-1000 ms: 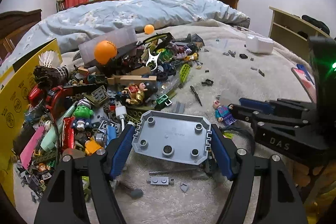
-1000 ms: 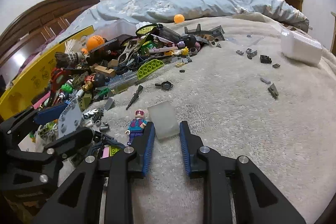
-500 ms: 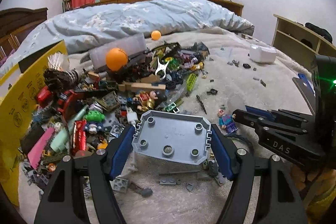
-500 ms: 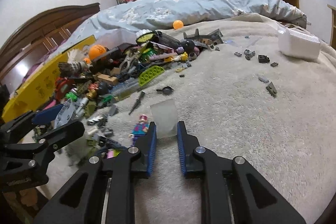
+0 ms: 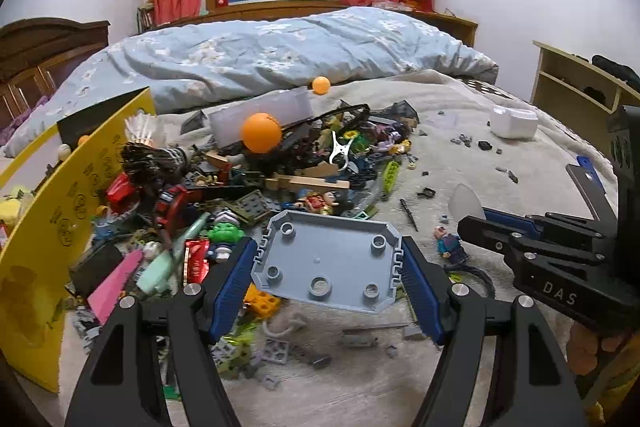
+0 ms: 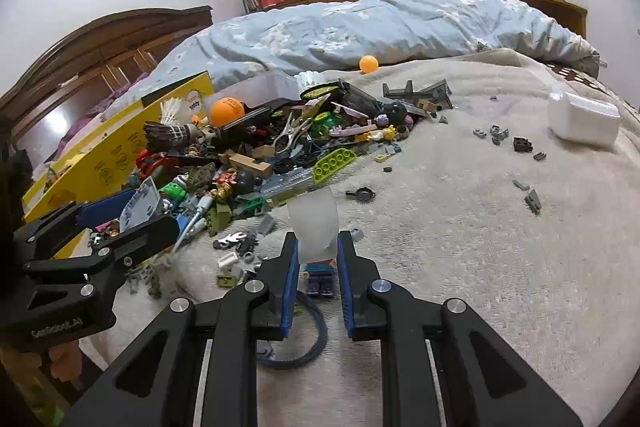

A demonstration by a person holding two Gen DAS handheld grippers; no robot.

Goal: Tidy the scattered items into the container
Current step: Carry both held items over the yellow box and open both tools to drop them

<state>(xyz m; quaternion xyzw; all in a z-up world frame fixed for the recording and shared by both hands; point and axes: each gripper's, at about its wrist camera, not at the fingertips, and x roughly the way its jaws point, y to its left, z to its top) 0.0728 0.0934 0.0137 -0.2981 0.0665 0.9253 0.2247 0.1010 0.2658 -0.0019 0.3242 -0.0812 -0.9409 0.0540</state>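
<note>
Grey plastic fills the centre of my left wrist view: a flat studded plate [image 5: 328, 263] sits between the blue pads of my left gripper [image 5: 329, 279], jaws spread wide, each pad pressed against one short edge, so the plate is held clear of the cream blanket [image 5: 460, 119] with small grey scraps showing beneath it. At the right edge of that frame my right gripper [image 5: 474, 223] reaches in, a frosted translucent piece [image 5: 462, 197] standing up from its tips.

From the right wrist view, I see that gripper [image 6: 318, 267] closed down narrow on the same frosted piece [image 6: 314, 223], which rises upright out of the pads at mid-frame. Below it, between the fingers and lying on the blanket, is a small minifigure in purple and teal [image 6: 320, 277], not gripped. A dark blue cord loop [image 6: 308, 343] lies beneath the fingers.

The toy pile [image 6: 248, 155] spreads across the left half of the frame: an orange ball [image 6: 227, 111] near its top, a lime green perforated beam [image 6: 334, 159] at its right fringe, a green-headed figure [image 5: 225, 231] lower down. A yellow cardboard box [image 6: 132, 147] stands along the pile's left side, open toward the upper left; I cannot see inside it. A second orange ball [image 6: 368, 63] rests against the blue duvet [image 6: 360, 23] at upper centre, and a white foam block [image 6: 584, 121] sits at the right.
</note>
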